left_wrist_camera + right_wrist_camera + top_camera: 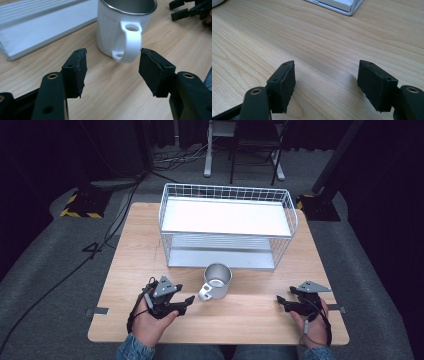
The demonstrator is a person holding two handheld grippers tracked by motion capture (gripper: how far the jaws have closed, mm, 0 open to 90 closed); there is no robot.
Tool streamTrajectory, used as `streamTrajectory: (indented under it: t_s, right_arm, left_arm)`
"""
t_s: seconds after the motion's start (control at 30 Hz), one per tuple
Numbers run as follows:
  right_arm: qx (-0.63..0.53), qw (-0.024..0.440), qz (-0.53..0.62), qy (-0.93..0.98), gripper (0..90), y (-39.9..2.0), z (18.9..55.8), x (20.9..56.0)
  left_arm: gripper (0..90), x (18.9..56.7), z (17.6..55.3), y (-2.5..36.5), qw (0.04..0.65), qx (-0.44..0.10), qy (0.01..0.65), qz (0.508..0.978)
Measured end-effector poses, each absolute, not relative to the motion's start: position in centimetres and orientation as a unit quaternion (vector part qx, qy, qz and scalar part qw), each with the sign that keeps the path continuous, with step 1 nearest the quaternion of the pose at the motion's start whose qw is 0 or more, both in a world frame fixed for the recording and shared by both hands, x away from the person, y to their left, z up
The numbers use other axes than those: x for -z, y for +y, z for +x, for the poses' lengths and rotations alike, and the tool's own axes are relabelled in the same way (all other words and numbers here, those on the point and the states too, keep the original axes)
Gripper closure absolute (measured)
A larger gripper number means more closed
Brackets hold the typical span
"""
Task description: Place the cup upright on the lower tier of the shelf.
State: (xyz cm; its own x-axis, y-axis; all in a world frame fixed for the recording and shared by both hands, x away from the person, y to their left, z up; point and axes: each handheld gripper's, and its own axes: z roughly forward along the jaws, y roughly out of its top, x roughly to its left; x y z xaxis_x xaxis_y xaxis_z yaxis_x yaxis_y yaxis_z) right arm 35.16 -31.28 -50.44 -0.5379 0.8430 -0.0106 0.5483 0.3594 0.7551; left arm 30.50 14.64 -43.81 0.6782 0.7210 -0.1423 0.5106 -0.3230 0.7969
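Observation:
A white mug (pixel 217 281) with a metal rim stands upright on the wooden table (pixel 150 245), in front of a white wire rack (pixel 227 225). Its handle (pixel 127 42) points toward my left gripper (pixel 186 303), which is open just short of the handle. In the left gripper view (pixel 113 56) the handle's lower end lies between the two jaw tips without touching either. My right gripper (pixel 281 301) rests open near the table's front right, over bare wood (pixel 325 66), with nothing between its jaws.
The rack has a white upper shelf (pixel 225 216) and a grey lower tray (pixel 220 254); its corner (pixel 344 7) shows in the right gripper view. Cables (pixel 90 255) and chair legs (pixel 240 155) lie on the floor beyond the table.

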Motion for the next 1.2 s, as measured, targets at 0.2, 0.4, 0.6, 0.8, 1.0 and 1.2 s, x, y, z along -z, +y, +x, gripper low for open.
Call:
streamTrajectory:
  t_s: [0.2, 0.4, 0.6, 0.8, 1.0, 1.2]
  right_arm:
    - [-0.361, 0.205, 0.436, 0.798, 30.7, -31.2, 35.2, 50.4]
    - [-0.360, 0.206, 0.436, 0.799, 30.8, -31.2, 35.1, 50.4]
    - [-0.360, 0.206, 0.436, 0.799, 30.8, -31.2, 35.1, 50.4]
    - [-0.360, 0.206, 0.436, 0.798, 30.8, -31.2, 35.1, 50.4]
    - [-0.360, 0.206, 0.436, 0.799, 30.8, -31.2, 35.1, 50.4]
    - [-0.360, 0.207, 0.436, 0.799, 30.8, -31.2, 35.1, 50.4]
  left_arm:
    - [39.0, 44.2, 30.6, 13.3, 0.442, -0.112, 0.381, 0.804]
    - [39.2, 44.7, 30.8, 12.2, 0.443, -0.113, 0.377, 0.805]
    - [44.3, 45.6, 31.3, 11.2, 0.435, -0.122, 0.379, 0.808]
    - [50.5, 45.8, 31.6, 10.3, 0.437, -0.131, 0.372, 0.809]
    - [62.0, 45.7, 32.0, 9.8, 0.426, -0.134, 0.379, 0.811]
    - [68.0, 45.5, 32.0, 9.7, 0.432, -0.129, 0.379, 0.808]
